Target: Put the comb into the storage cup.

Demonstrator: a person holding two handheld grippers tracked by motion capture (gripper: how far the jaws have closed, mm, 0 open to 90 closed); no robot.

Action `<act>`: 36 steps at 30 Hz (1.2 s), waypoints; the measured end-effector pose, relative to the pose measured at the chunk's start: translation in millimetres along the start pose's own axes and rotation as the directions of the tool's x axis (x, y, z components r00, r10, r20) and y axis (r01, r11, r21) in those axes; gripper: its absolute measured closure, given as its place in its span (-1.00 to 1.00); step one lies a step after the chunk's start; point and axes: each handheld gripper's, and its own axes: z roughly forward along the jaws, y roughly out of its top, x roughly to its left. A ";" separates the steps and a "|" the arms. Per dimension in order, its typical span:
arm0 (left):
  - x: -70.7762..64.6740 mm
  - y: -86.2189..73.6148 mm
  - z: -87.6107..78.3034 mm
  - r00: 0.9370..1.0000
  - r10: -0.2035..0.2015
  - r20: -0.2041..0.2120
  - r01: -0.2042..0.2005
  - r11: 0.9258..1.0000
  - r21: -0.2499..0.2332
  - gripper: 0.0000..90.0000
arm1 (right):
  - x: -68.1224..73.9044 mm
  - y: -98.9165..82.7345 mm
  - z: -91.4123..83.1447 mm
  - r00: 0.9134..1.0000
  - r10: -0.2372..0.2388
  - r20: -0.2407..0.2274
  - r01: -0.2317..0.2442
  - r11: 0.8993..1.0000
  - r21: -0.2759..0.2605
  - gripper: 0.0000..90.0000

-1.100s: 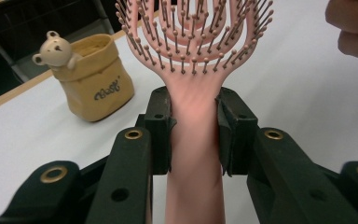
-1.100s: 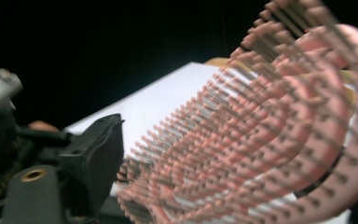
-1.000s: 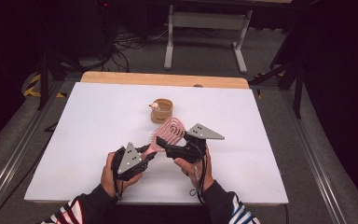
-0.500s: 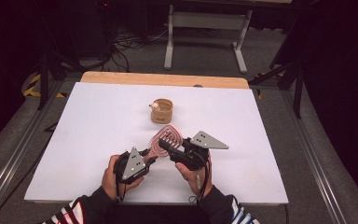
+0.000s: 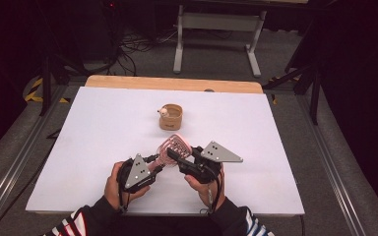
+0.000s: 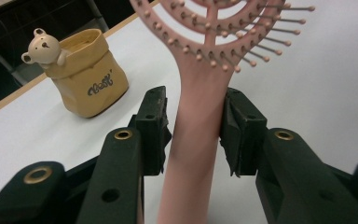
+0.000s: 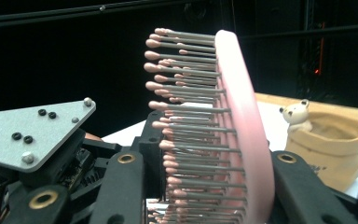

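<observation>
Now the right hand-held gripper [image 5: 174, 153] has just clamped the pink hairbrush's [image 5: 173, 146] head above the desk [image 5: 103, 128], while the left hand-held gripper [image 6: 193, 119], easing apart, straddles the handle without gripping, suggesting a handover.

brush head [image 6: 223, 32]: far part cut off by the top edge in the left gripper view
brush handle [image 6: 191, 154]: near end runs off the bottom edge
pot lettering [image 6: 99, 87]: too blurred to read
</observation>
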 end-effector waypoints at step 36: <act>25.7 -14.7 -9.1 0.996 -0.045 0.075 0.044 0.999 0.007 -0.57 | -11.8 15.5 -21.4 0.986 -0.129 0.109 0.133 0.991 -0.026 0.41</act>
